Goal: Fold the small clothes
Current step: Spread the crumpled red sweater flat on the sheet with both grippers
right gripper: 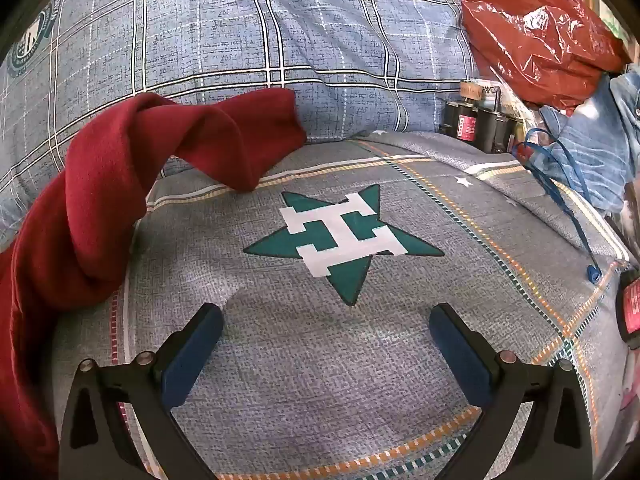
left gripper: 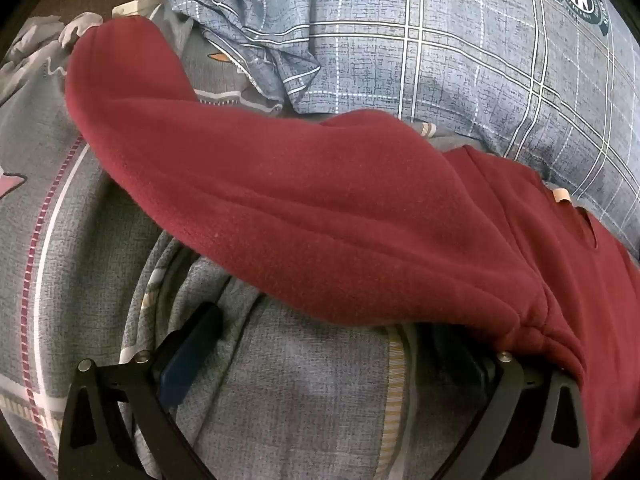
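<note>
A dark red fleece garment (left gripper: 320, 216) lies across the grey bedsheet (left gripper: 312, 400), one sleeve stretched toward the upper left. My left gripper (left gripper: 332, 344) stands open right at its lower edge; the cloth drapes over the right finger, whose pad is hidden, while the left pad (left gripper: 188, 360) rests on bare sheet. In the right wrist view the same red garment (right gripper: 100, 208) lies bunched at the left, its other sleeve twisted toward the middle. My right gripper (right gripper: 326, 344) is open above the bedsheet (right gripper: 320, 380) with nothing between its fingers, to the right of the garment.
A blue plaid pillow (right gripper: 260, 40) lies along the back, and crumpled plaid cloth (left gripper: 256, 48) sits at the upper left. A red plastic bag (right gripper: 536, 36), dark bottles (right gripper: 476, 124), blue denim (right gripper: 600, 136) and a blue cord (right gripper: 568, 208) crowd the right. A green star (right gripper: 344, 240) marks the sheet.
</note>
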